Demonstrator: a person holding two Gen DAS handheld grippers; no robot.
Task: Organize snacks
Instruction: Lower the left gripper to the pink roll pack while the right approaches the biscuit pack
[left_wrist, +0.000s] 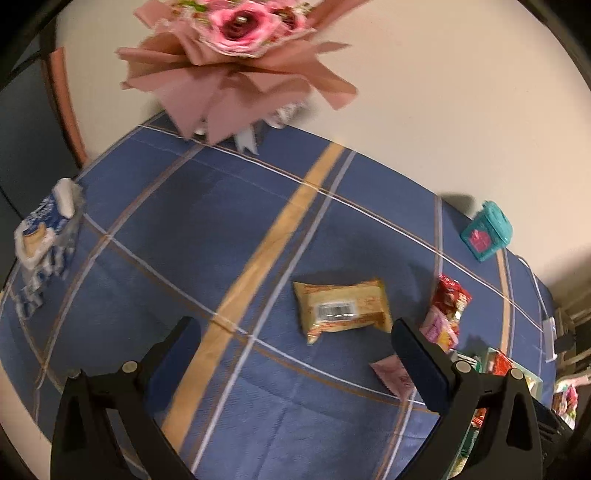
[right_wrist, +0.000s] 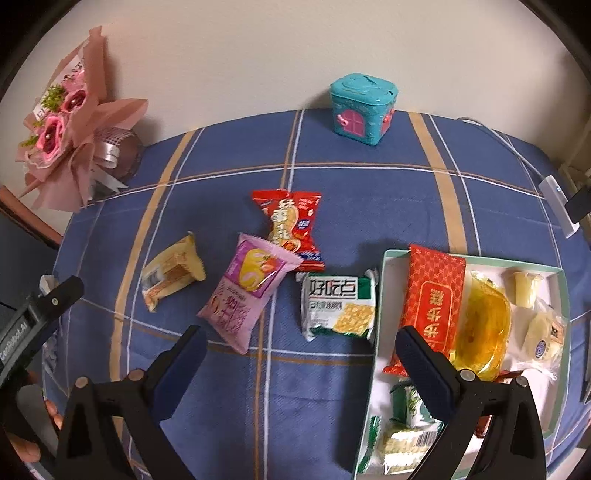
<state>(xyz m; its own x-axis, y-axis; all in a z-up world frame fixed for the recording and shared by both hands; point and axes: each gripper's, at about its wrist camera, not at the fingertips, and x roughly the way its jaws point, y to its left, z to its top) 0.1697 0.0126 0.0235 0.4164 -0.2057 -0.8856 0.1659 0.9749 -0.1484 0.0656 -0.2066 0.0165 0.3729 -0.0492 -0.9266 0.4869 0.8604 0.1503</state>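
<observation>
Several wrapped snacks lie on the blue plaid cloth. A yellow wafer pack (left_wrist: 345, 310) (right_wrist: 173, 273) lies just ahead of my left gripper (left_wrist: 295, 332), which is open and empty. A pink pack (right_wrist: 249, 291) (left_wrist: 395, 373), a red pack (right_wrist: 291, 229) (left_wrist: 450, 293) and a green-white cracker pack (right_wrist: 338, 306) lie near the middle. My right gripper (right_wrist: 299, 343) hangs open above the cloth, close to the cracker pack. A white tray with a green rim (right_wrist: 384, 295) at the right holds a red pack (right_wrist: 432, 295), a yellow pack (right_wrist: 484, 325) and other snacks.
A pink paper bouquet (left_wrist: 236, 55) (right_wrist: 70, 136) stands at the back left. A teal house-shaped box (right_wrist: 362, 107) (left_wrist: 487, 230) sits at the table's far edge by the wall. A blue-white tissue pack (left_wrist: 48, 236) lies at the left edge. A person's hand (right_wrist: 40, 424) holds the left gripper.
</observation>
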